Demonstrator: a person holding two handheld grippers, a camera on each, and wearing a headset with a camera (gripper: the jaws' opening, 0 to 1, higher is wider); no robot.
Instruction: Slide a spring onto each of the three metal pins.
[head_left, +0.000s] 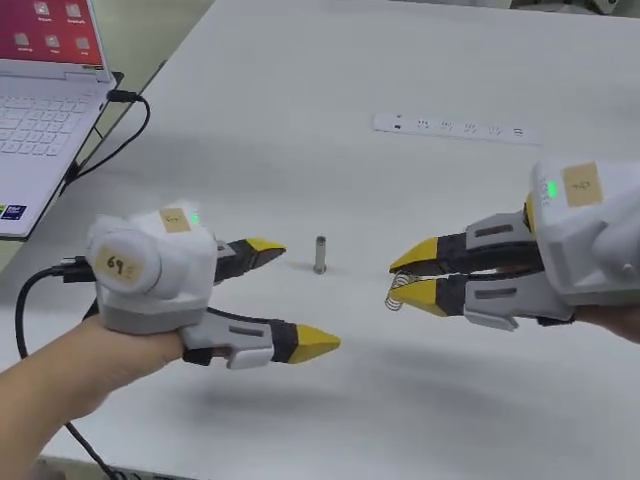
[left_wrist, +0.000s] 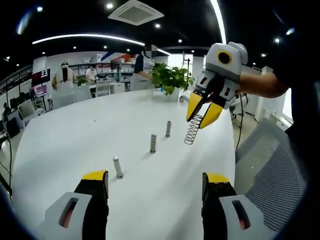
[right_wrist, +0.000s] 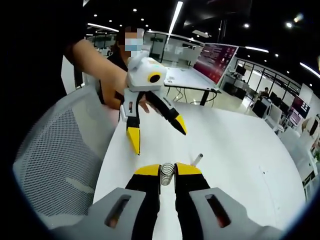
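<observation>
1. Pinching a coil spring between its yellow tips, the right hand-held gripper is clenched on it. The spring hangs down from the tips over the white table; whether its lower end touches the surface cannot be told.
2. Left hand-held gripper: released, jaws spread wide with nothing between them, pointing toward the right one.
3. Bare metal pin: upright on the table between the two hand-held grippers and apart from both. In the right gripper view it stands just beyond the held spring.
4. Left gripper view: two more pins stand in a row beyond the bare one — the nearer sprung pin and the farther sprung pin, each with a spring around its shaft.
5. Same view: the held spring sits near the farther sprung pin, to its right and higher, not touching it.
6. Surroundings, head view: an open laptop at the far-left table edge with a black cable running from it; a white power strip lies on the far side of the table.
</observation>
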